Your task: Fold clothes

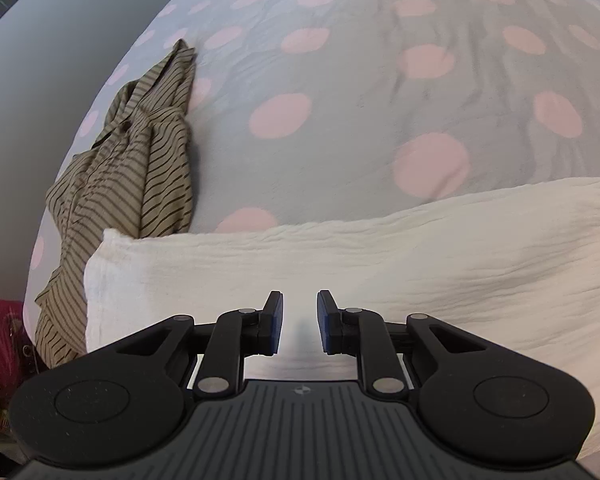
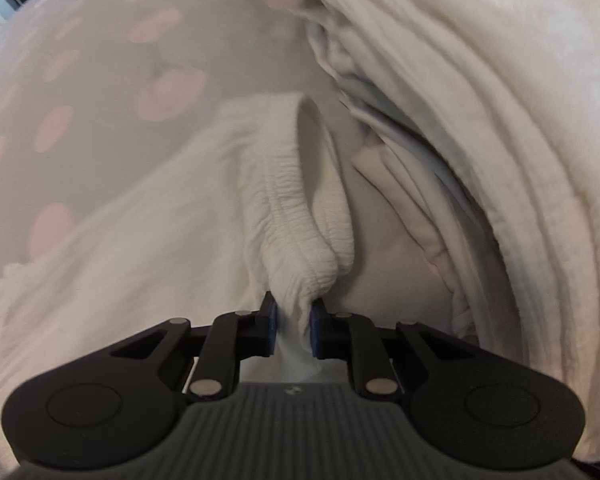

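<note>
A white crinkled garment (image 1: 380,252) lies flat across the near part of a grey bed cover with pink dots (image 1: 340,80). My left gripper (image 1: 300,308) hovers just above the garment with a small gap between its blue pads and nothing in it. In the right wrist view my right gripper (image 2: 293,312) is shut on a bunched elastic edge of the white garment (image 2: 296,216) and holds it lifted off the bed.
A crumpled olive striped shirt (image 1: 140,152) lies at the bed's left edge. A pink bag (image 1: 0,344) sits on the floor at the left. A pile of white and pale blue bedding (image 2: 480,100) rises to the right of my right gripper.
</note>
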Tool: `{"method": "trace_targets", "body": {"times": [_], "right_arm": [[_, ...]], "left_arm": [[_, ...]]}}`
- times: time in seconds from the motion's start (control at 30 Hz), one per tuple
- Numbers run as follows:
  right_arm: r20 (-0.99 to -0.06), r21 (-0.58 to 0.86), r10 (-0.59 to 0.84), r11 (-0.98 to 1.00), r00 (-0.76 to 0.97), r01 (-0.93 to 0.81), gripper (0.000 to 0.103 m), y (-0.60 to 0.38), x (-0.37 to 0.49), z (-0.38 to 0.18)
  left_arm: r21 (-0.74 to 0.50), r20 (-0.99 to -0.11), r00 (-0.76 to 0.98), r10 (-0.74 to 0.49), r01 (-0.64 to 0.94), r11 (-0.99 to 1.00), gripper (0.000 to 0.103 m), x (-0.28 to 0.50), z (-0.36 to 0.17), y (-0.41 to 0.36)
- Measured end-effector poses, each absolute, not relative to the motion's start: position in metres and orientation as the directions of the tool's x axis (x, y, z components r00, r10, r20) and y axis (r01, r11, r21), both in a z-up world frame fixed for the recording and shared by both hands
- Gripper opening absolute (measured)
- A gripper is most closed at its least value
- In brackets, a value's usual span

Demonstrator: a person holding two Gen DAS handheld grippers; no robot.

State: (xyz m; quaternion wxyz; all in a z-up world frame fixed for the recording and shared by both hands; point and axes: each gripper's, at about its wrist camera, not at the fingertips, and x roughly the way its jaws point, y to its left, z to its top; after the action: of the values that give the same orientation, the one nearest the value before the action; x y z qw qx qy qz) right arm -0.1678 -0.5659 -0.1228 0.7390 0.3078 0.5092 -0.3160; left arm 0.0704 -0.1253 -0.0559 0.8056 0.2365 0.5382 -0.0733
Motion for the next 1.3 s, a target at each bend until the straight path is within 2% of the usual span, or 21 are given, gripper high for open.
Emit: {"method": "trace_targets", "body": {"times": [0.2,0.37,0.57,0.73,0.83,0.93,1.1,1.2,1.3], "right_arm": [[-0.866,0.253,-0.142,0.703,0.480,0.665,0.017,-0.521,-0.170,-0.062],[-0.831,0.232,-0.131,0.803,0.541,0.550,0.017,-0.466,-0.151,-0.034],[-0.851,0.217,-0.017,0.899,0.525,0.382,0.017,-0.390,-0.112,-0.044],[-0.899,0.170,0.058,0.960,0.434,0.224,0.017,-0.325,-0.085,-0.079],[-0.923,0.137,0.067,0.977,0.379,0.160,0.023,-0.302,-0.074,-0.096],[-0.930,0.177,0.121,0.975,0.346,0.134,0.033,-0.303,-0.069,-0.101],[-0.873,0.338,0.259,0.932,0.414,0.129,0.035,-0.325,-0.076,-0.072],[-0.851,0.286,0.188,0.949,0.490,0.134,0.035,-0.339,-0.081,-0.057],[-0.864,0.236,0.161,0.966,0.477,0.101,0.034,-0.336,-0.080,-0.064]], "left_arm": [[0.246,-0.914,0.401,0.060,0.431,0.868,0.017,0.058,-0.053,-0.146],[0.228,-0.918,0.395,0.026,0.475,0.850,0.017,0.047,-0.055,-0.163],[0.200,-0.916,0.400,-0.025,0.510,0.837,0.017,0.034,-0.053,-0.176],[0.213,-0.919,0.394,-0.017,0.532,0.819,0.017,0.027,-0.059,-0.177],[0.214,-0.921,0.389,-0.011,0.532,0.819,0.017,0.027,-0.060,-0.173],[0.199,-0.926,0.378,-0.016,0.521,0.830,0.016,0.029,-0.059,-0.166],[0.161,-0.935,0.353,-0.041,0.524,0.836,0.017,0.029,-0.057,-0.160],[0.145,-0.939,0.339,-0.055,0.538,0.830,0.017,0.027,-0.058,-0.161],[0.142,-0.941,0.334,-0.060,0.548,0.824,0.017,0.025,-0.059,-0.165]]}}
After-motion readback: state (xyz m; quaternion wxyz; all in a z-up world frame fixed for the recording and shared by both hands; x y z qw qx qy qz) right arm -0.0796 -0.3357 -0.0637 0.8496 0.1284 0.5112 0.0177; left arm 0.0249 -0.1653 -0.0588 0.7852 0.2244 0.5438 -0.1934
